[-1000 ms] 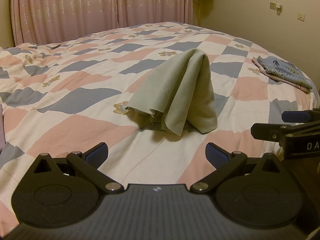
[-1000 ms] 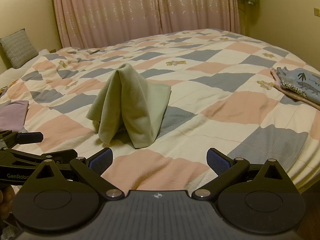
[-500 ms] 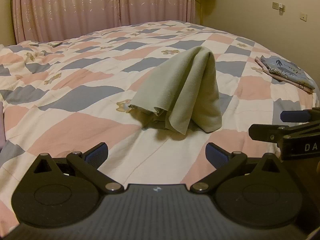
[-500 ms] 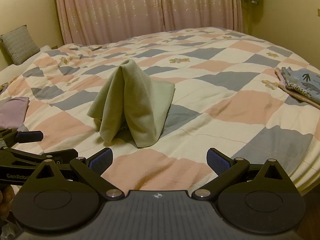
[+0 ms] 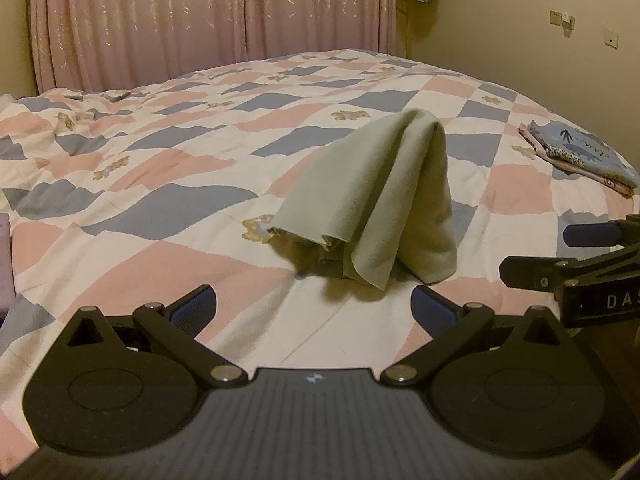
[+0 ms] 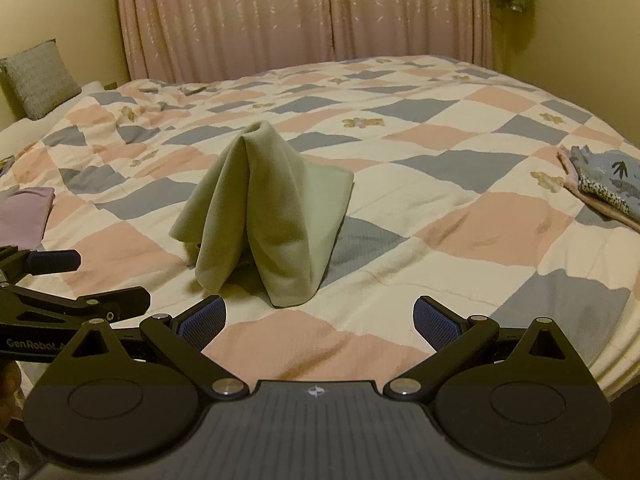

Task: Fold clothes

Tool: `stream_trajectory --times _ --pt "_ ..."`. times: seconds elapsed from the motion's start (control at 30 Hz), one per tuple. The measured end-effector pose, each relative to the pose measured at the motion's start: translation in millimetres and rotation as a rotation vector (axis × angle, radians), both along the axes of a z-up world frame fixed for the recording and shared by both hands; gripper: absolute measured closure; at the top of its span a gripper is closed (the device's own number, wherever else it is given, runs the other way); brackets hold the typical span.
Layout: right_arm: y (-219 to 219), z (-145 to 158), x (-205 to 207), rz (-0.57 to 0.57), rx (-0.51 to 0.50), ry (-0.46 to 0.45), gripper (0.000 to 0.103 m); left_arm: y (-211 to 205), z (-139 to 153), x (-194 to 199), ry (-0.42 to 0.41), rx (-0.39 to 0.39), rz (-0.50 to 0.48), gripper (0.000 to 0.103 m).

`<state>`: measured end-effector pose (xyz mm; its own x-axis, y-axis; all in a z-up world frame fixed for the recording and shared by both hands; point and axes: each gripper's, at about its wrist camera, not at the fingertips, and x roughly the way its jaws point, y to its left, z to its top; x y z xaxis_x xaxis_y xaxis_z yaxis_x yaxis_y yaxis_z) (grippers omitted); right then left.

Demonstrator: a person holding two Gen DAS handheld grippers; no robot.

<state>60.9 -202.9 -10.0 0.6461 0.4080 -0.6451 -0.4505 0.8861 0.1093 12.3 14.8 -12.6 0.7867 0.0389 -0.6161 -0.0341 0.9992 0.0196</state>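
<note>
Green cloth [image 5: 372,196] stands peaked mid-bed on the quilt [image 5: 160,216], ahead of both your tongs, left [image 5: 314,306] and right [image 6: 320,316], each spread and empty, about equally near it.

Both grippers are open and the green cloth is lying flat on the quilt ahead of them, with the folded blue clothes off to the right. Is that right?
Not flat. The green cloth stands bunched in a peaked, tent-like heap on the quilt, as the right wrist view shows. The rest holds: left gripper and right gripper are open, and the folded blue clothes lie to the right.
</note>
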Motion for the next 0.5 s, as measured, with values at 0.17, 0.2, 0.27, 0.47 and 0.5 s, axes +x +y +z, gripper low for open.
stream_trajectory --times 0.17,0.2,0.27,0.47,0.5 --pt "1 -1 6 0.005 -0.011 -0.001 0.0 1 -1 4 0.001 0.003 -0.001 0.001" --pt "1 -1 7 0.005 -0.012 -0.001 0.0 1 -2 4 0.001 0.005 -0.003 0.001" --pt "1 -3 9 0.003 -0.013 0.002 0.0 1 -3 5 0.003 0.01 -0.009 0.001" --pt "4 -8 12 0.009 -0.017 0.018 0.0 1 -7 7 0.01 0.016 -0.02 0.001" --pt "5 -9 12 0.011 -0.019 0.021 0.0 1 -8 8 0.01 0.016 -0.021 0.001"
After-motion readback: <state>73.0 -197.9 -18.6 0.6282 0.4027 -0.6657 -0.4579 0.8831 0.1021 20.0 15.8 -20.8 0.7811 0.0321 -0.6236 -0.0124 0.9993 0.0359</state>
